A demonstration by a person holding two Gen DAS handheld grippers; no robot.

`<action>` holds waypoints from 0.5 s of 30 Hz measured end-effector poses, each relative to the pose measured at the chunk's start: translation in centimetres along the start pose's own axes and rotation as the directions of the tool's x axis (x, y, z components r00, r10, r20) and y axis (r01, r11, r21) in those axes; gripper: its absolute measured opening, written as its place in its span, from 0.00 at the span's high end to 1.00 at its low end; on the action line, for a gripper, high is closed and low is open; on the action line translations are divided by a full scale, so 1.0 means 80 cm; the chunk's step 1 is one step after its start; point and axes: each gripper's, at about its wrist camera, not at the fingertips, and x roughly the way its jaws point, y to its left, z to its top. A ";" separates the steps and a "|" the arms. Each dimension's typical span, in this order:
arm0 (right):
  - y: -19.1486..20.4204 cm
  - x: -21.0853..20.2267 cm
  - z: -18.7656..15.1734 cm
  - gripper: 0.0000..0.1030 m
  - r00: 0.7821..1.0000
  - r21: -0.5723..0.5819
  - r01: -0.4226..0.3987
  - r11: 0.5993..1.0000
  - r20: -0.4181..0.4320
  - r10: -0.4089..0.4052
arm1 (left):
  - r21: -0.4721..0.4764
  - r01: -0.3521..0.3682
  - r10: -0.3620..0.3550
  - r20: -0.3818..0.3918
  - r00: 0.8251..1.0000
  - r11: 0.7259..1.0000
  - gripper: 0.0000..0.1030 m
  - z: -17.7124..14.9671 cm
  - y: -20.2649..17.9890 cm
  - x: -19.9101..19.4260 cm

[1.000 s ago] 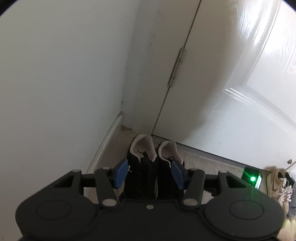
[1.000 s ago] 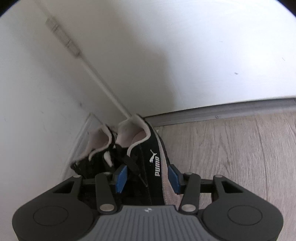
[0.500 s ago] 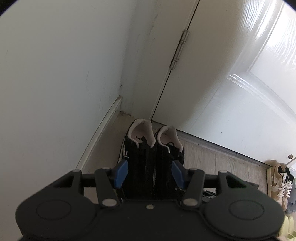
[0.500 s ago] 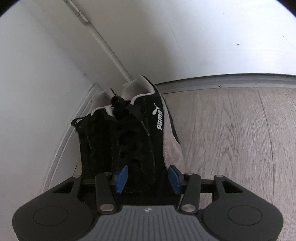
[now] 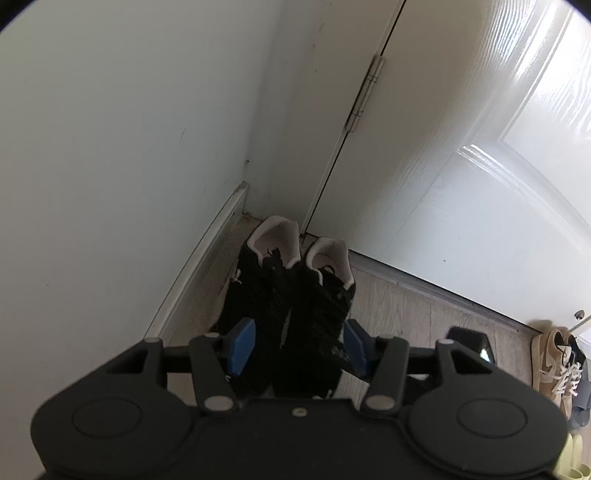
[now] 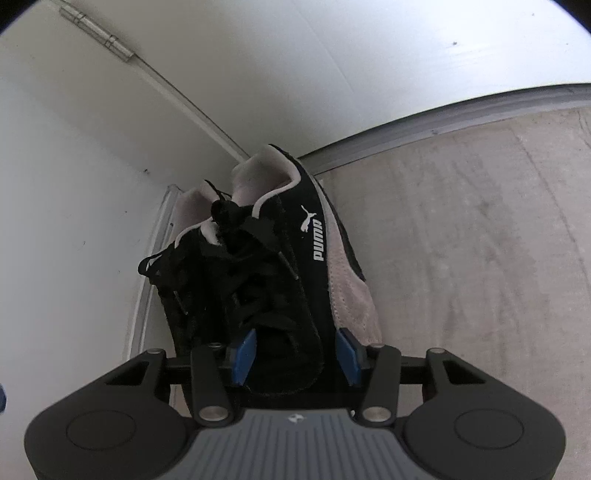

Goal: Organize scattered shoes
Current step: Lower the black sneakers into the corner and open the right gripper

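black puma sneakers (image 5: 291,295) paired in door corner; both grippers (image 5: 297,345) (image 6: 297,354) backed off, jaws apart, pair released.

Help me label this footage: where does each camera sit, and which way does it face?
Left wrist: on the left gripper, facing down into the corner by the white door; open blue-padded fingers show.
Right wrist: on the right gripper, facing the same corner; open fingers show.
Shared: black Puma sneakers, door hinge, wood floor.

Black hand-held gripper (image 6: 297,356) — blue pads (image 6: 242,354), silver screws (image 6: 208,410).
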 end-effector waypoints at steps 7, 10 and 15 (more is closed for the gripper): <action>0.025 0.024 0.012 0.52 1.000 -0.020 0.016 1.000 0.026 -0.016 | 0.024 0.008 -0.009 0.004 1.000 1.000 0.47 -0.003 0.006 -0.001; 0.025 0.023 0.014 0.51 1.000 -0.060 0.011 0.998 0.024 -0.009 | 0.029 0.015 -0.015 0.010 1.000 0.999 0.47 -0.003 0.011 -0.005; 0.010 -0.008 0.007 0.48 0.999 -0.077 0.029 0.997 0.041 -0.026 | 0.027 0.028 -0.029 0.026 0.999 0.999 0.47 -0.002 0.023 -0.015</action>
